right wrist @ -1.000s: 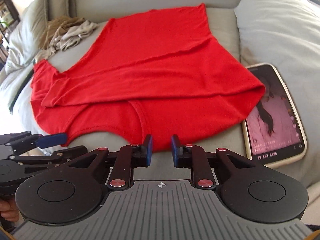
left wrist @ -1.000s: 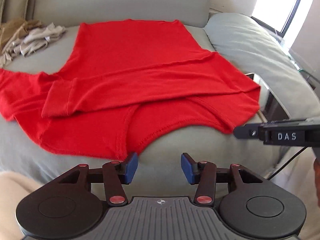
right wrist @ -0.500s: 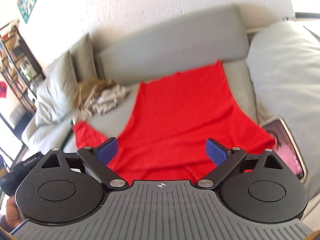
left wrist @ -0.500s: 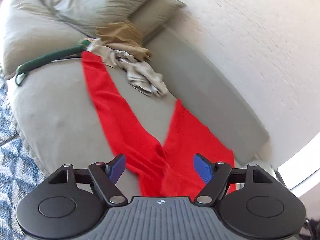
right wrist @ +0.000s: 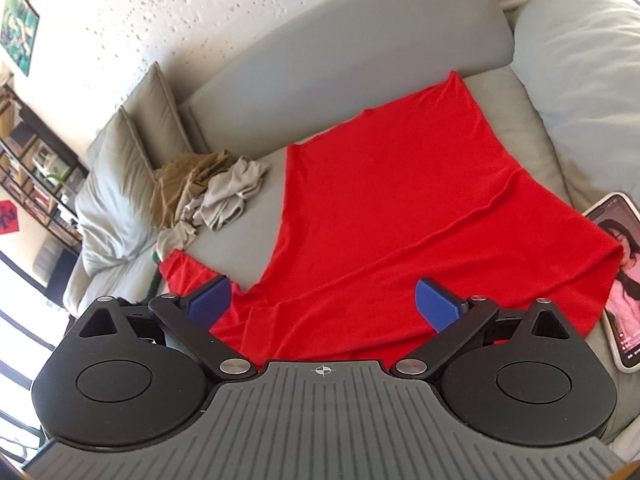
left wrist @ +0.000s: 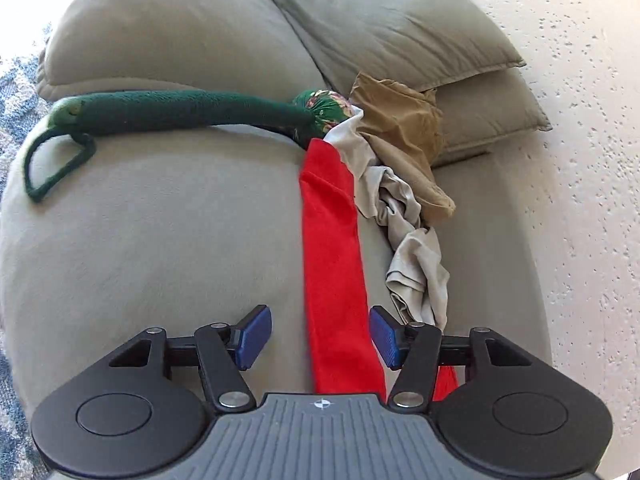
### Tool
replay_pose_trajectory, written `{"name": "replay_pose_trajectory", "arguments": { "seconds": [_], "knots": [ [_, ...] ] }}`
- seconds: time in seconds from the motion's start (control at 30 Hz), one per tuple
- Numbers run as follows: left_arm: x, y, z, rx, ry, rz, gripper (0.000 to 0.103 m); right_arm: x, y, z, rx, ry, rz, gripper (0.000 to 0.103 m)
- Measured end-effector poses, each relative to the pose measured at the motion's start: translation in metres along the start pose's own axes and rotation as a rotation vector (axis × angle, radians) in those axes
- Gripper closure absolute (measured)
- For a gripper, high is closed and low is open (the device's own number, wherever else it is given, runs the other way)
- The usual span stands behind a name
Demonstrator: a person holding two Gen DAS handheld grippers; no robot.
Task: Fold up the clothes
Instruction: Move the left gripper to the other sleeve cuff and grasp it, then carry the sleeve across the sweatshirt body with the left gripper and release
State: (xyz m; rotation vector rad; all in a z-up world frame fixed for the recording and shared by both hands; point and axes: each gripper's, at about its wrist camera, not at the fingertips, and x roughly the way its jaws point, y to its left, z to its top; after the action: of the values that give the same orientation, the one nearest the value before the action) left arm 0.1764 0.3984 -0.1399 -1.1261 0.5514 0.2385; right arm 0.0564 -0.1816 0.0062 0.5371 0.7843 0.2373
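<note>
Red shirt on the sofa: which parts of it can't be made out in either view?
- Near hem of the red shirt: right wrist view, hidden behind the open right claw.
- Where the sleeve joins the body: left wrist view, hidden by the left claw and its body.
- Sleeve cuff: tucked against the grey and tan clothes; its end is unclear.

grey sofa (right wrist: 352,56), phone (right wrist: 624,280), green plush toy (left wrist: 180,110)

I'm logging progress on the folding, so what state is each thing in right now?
Red shirt: flat on the sofa, one sleeve folded across, the other stretched out.
Left tongs: just been closing, pads astride the outstretched sleeve, not pressing.
Right tongs: wide open, empty.
Beige clothes: crumpled, unfolded.
Phone: screen lit.
</note>
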Motion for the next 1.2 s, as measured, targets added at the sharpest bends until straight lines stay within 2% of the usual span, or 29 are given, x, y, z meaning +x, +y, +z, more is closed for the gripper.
{"name": "replay_pose_trajectory", "arguments": {
  "seconds": [0.1,0.2,0.37,0.43,0.47,0.53,0.6,0.67,0.8,0.93,1.07,1.2],
  "knots": [
    [0.025,0.001,0.011,-0.032,0.005,-0.017,0.046,0.005,0.010,0.006,-0.015,-0.022,0.012,0.004],
    [0.048,-0.006,0.021,-0.023,-0.012,0.005,0.043,0.011,0.020,0.013,-0.039,-0.037,0.025,0.004],
    [0.079,-0.013,0.040,-0.006,-0.044,0.020,0.045,0.024,0.030,0.023,-0.069,-0.057,0.039,0.004],
    [0.088,-0.016,0.044,0.020,-0.052,0.046,0.049,0.029,0.031,0.024,-0.077,-0.054,0.039,0.004],
    [0.091,-0.017,0.045,0.032,-0.054,0.064,0.053,0.032,0.031,0.024,-0.080,-0.051,0.038,0.004],
    [0.098,-0.019,0.047,0.056,-0.059,0.100,0.070,0.036,0.030,0.024,-0.085,-0.045,0.036,0.004],
    [0.097,-0.020,0.049,0.075,-0.059,0.121,0.102,0.037,0.026,0.023,-0.081,-0.037,0.038,0.004],
    [0.094,-0.020,0.051,0.094,-0.059,0.141,0.103,0.036,0.022,0.022,-0.077,-0.028,0.045,0.004],
    [0.071,-0.050,0.039,0.244,-0.112,0.149,0.103,0.027,0.018,0.019,-0.094,-0.037,0.047,0.005],
    [0.039,-0.104,0.012,0.457,-0.122,0.082,0.103,0.007,0.008,0.019,-0.085,-0.076,0.055,0.005],
    [0.002,-0.152,-0.032,0.652,-0.141,0.006,0.103,-0.012,-0.022,0.015,-0.008,-0.085,0.057,0.005],
    [-0.033,-0.197,-0.088,0.862,-0.214,-0.029,0.103,-0.031,-0.067,0.010,0.059,-0.137,0.002,0.004]
  ]
}}
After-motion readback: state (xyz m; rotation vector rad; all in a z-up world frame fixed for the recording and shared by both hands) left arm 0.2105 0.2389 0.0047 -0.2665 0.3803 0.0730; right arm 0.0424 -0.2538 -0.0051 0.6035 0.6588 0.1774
